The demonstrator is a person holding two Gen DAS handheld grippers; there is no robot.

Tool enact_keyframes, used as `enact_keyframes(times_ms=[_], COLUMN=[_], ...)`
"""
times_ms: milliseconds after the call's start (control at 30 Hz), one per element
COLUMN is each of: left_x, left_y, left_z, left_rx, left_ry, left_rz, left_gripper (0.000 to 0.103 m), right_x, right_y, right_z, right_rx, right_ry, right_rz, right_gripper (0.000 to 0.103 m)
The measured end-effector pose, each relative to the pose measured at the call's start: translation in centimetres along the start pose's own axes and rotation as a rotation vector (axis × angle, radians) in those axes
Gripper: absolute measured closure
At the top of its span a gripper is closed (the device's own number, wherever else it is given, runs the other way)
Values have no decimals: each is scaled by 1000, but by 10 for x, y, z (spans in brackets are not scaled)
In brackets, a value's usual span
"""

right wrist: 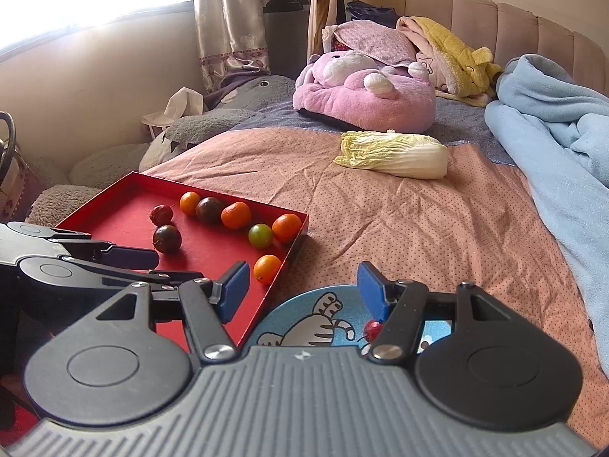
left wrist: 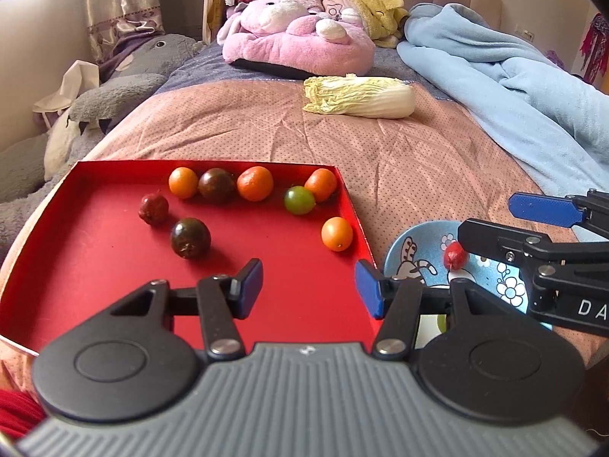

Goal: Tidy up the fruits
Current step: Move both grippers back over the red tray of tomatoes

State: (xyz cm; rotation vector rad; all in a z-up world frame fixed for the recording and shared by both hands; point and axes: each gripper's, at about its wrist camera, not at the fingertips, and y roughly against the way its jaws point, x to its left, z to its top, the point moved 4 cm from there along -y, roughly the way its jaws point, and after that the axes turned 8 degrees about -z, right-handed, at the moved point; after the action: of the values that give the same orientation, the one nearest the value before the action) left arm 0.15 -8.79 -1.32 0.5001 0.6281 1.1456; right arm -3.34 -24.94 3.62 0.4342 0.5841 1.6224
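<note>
Both grippers were wide open and held nothing. In the left wrist view the left gripper [left wrist: 308,289] hung over the near part of the red tray [left wrist: 95,304], low in the middle of the frame. The right gripper [left wrist: 491,221] came in from the right edge, over the blue cartoon bowl [left wrist: 403,251].

One small red fruit [left wrist: 454,256] sat in the bowl, just under the right gripper's lower finger. Something green [left wrist: 441,321] showed low in the bowl too, but it was mostly hidden, so I could not tell what it was.

Eight fruits were in the tray. Along the far wall sat orange ones and a dark one. A green fruit [left wrist: 299,200] touched the orange fruit in the far right corner. Another orange fruit [left wrist: 337,234] sat alone by the right wall. One dark fruit [left wrist: 190,238] and a bumpy red fruit [left wrist: 153,209] lay nearer the middle.

So the job looked only just started: at least one fruit moved, eight left to go.
</note>
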Motion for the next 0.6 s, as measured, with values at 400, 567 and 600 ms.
enact_keyframes(times_ms=[400,567,600], left_x=[42,51,53], left_y=[-5,-8,-9], left_z=[12,15,15], left_rx=[11,15,16], left_ry=[54,62,63], left_rz=[67,85,91], left_gripper=[47,47,47], right_x=[36,48,50], right_y=[-21,-30,-31], right_z=[11,14,14], right_rx=[12,17,18], right_ry=[36,54,59], right_rz=[67,88,90], right_gripper=[35,35,35])
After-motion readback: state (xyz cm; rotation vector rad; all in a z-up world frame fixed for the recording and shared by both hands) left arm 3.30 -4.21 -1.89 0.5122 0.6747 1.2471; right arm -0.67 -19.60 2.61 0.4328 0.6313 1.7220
